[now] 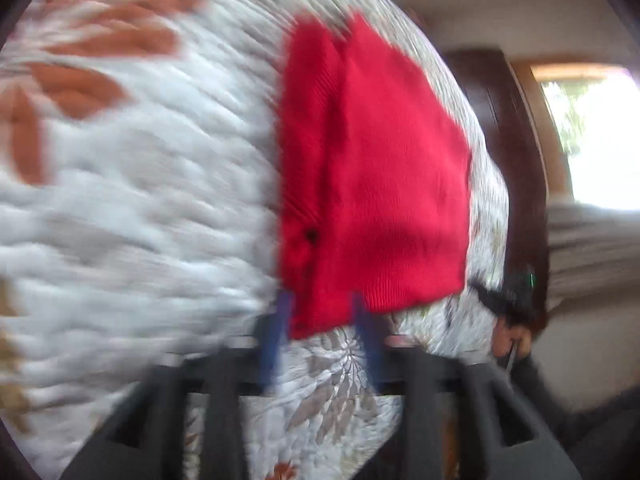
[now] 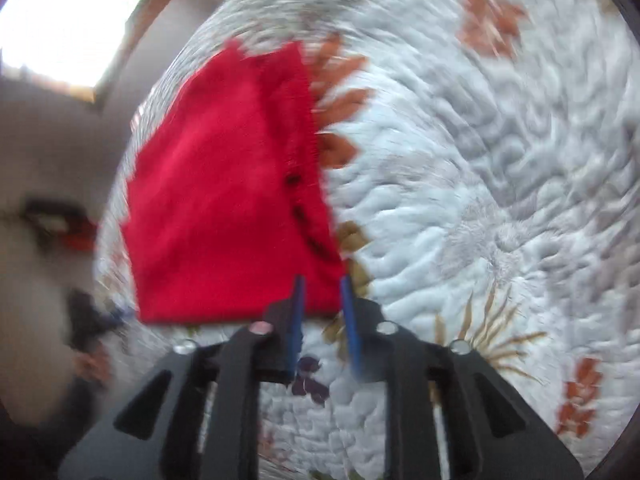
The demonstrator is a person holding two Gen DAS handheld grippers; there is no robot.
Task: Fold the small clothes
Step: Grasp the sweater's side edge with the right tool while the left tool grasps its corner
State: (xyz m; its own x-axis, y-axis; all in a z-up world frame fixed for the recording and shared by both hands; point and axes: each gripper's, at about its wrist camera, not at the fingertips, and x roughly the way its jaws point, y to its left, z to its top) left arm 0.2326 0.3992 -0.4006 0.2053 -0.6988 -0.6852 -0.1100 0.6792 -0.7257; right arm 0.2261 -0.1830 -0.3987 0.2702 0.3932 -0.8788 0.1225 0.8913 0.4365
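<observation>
**Red knit garment folded on a quilted bed**

The red garment point(image 1: 372, 184) is a small knit piece, folded into a rough rectangle with one layer lapped over another along its length. A ribbed band runs down one long side, and dark spots that may be buttons or buttonholes show along that band in both views. Its edges look fairly straight, though both pictures are smeared by motion blur.

It lies flat on a pale quilt point(image 1: 132, 208) stitched in wavy lines and printed with rust-orange and brown leaves. The garment sits toward the edge of the quilt, on the side nearest a bright window point(image 1: 600, 140) with a wooden frame. A dark wooden post point(image 1: 516, 168) stands between bed and window. Pale walls fill the rest of the room.

The left gripper point(image 1: 320, 312) has its blue fingers apart, and the near corner of the garment lies in the gap between them; blur hides whether the tips touch the cloth. The right gripper point(image 2: 322, 296) also has its blue fingers apart, astride the opposite near corner, at the end of the ribbed band. Neither is pinched onto the fabric.
</observation>
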